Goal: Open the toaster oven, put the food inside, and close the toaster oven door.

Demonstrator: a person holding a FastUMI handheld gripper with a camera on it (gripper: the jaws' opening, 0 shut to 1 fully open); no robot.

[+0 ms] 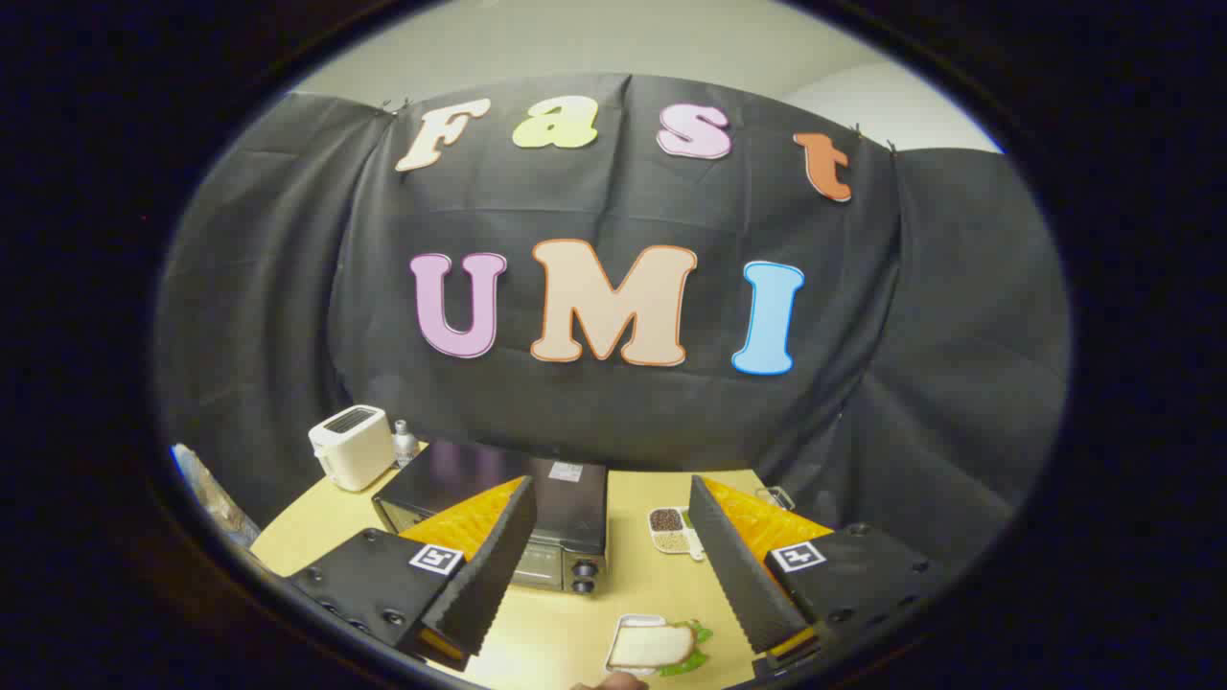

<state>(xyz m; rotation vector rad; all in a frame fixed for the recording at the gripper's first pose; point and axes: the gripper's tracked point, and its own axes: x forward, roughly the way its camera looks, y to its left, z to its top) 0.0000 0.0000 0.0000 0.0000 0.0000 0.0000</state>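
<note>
The gripper (613,565) hangs with jaws spread wide and empty above the bench (575,628), the sandwich (652,647) between its fingers, the closed toaster oven (537,508) beyond at the bench's middle.

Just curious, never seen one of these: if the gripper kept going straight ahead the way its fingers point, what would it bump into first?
Probably the toaster oven, standing on the table just beyond the open gripper; depth is hard to judge.

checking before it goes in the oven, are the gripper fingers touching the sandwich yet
Apart. In the gripper view the gripper is open, and bare table shows between each finger and the sandwich, which lies on its plate between them.
</note>
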